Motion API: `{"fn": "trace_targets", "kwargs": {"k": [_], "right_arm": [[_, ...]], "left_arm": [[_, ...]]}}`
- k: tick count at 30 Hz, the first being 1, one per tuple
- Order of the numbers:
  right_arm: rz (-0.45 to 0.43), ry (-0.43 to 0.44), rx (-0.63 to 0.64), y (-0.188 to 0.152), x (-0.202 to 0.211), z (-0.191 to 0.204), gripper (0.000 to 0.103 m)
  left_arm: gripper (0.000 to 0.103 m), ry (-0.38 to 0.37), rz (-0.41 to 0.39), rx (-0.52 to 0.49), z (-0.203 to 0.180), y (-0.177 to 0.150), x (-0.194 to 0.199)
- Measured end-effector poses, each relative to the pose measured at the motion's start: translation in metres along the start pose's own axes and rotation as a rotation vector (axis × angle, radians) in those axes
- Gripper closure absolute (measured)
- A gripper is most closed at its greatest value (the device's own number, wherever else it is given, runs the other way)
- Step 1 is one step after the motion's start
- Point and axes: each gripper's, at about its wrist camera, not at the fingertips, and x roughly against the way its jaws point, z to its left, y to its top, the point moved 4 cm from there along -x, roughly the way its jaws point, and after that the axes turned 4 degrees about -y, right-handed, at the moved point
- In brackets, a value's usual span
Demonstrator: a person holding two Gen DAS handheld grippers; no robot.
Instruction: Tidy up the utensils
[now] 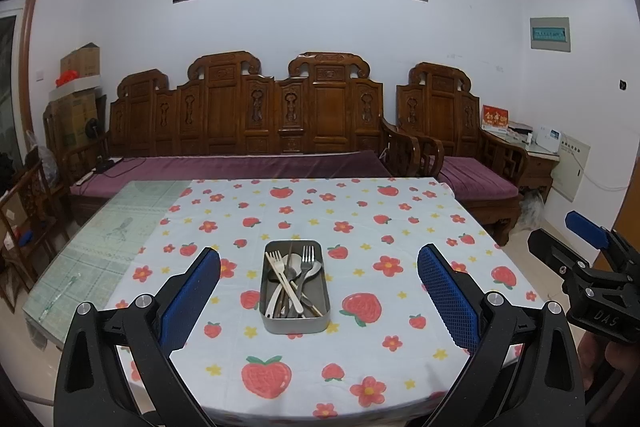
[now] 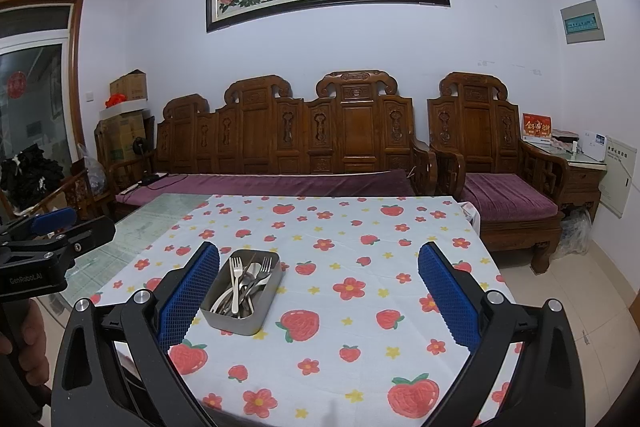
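The tin (image 1: 295, 289) sits on the desk (image 1: 400, 227), nearer the near edge than the far one, roughly midway between the side edges. All utensils (image 1: 292, 277) in view lie inside it, heaped and crossing: forks, spoons, one pale fork and what look like chopsticks. None lies on the cloth. That fits either a finished gathering or a heap yet to be sorted out; I cannot tell which.

The tin's long axis runs from near edge to far edge, and most handles point to the near edge.

My left gripper (image 1: 319, 301) faces the tin squarely: it lies dead ahead, framed between the fingers (image 1: 192, 301), which are spread wide and hold nothing. My right gripper (image 2: 319, 301) is also spread wide and empty; from it the tin (image 2: 242, 293) lies ahead and to the left, just beside the left finger.

Judgement: the left is the better aligned and somewhat nearer. Both are raised clear of the desk, touching nothing.
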Motion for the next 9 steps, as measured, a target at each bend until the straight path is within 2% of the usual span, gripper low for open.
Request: {"fn": "trace_targets", "kwargs": {"k": [9], "right_arm": [[-0.001, 0.001, 0.0, 0.0001, -0.0005, 0.0004, 0.003]], "left_arm": [[0.008, 0.003, 0.0, 0.0, 0.0007, -0.0006, -0.0002]]}}
